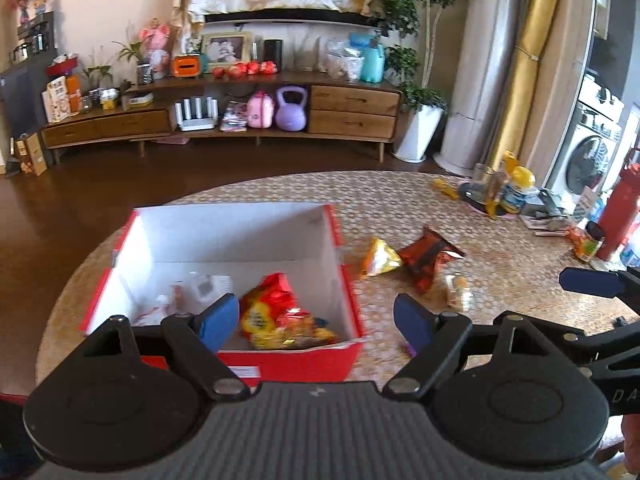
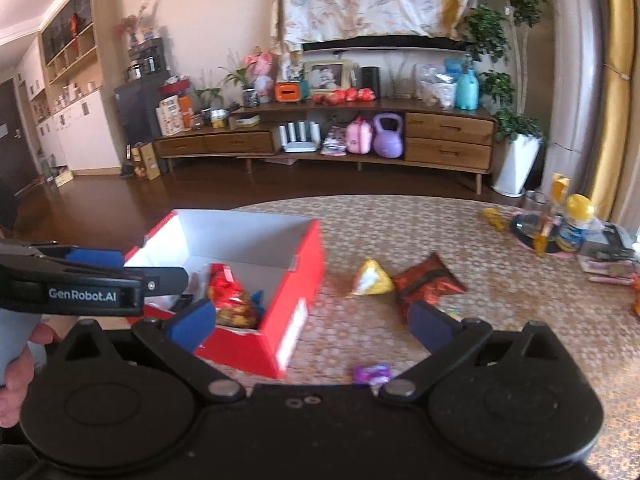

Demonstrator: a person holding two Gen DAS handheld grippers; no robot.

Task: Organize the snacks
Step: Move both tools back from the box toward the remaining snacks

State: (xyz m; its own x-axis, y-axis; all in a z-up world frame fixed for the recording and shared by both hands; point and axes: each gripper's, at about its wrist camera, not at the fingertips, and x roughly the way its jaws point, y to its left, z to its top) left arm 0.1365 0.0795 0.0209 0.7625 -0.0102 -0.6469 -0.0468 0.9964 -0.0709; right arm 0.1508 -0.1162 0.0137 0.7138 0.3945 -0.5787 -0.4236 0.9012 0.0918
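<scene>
A red box [image 1: 344,260] [image 2: 308,252] with a white inside stands on the round table and holds several snack packets, among them a red and yellow bag [image 1: 276,312] [image 2: 232,296]. On the table to its right lie a yellow triangular packet [image 1: 378,258] [image 2: 370,278], a dark red packet [image 1: 430,254] [image 2: 428,282] and a small clear-wrapped snack [image 1: 456,290]. A purple candy [image 2: 372,374] lies near the table's front. My left gripper [image 1: 316,320] hangs open and empty over the box's near right corner. My right gripper [image 2: 308,322] stands wide open and empty beside the box.
The woven tablecloth [image 1: 400,208] covers the table. At its far right stand a yellow-capped bottle [image 1: 518,190] [image 2: 574,220], a red bottle [image 1: 622,216] and small clutter. A wooden sideboard [image 1: 352,110] lines the far wall. A hand [image 2: 16,368] shows at the left edge.
</scene>
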